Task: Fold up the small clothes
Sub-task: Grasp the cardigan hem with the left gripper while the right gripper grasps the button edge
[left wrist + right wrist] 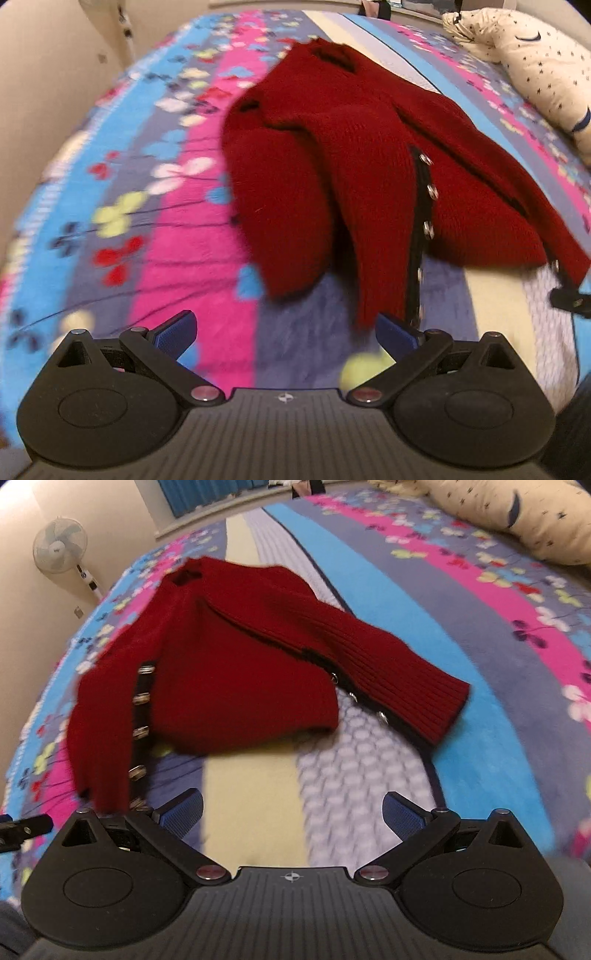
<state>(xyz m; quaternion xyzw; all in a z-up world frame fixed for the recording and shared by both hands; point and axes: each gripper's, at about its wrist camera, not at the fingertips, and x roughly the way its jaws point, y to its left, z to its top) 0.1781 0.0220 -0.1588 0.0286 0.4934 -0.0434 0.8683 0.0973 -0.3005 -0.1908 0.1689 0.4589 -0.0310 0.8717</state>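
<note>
Striped blanket [207, 258] bears a red cardigan [332, 155]; left claw [286, 334] and right claw [293, 812] hover low, wide, empty.

1. Red cardigan [229, 664] spread on striped bed blanket [461, 602], one sleeve stretched right.
2. Right gripper [293, 814] above blanket, jaws wide apart, holding nothing.
3. Standing fan [61, 550] by wall.
</note>
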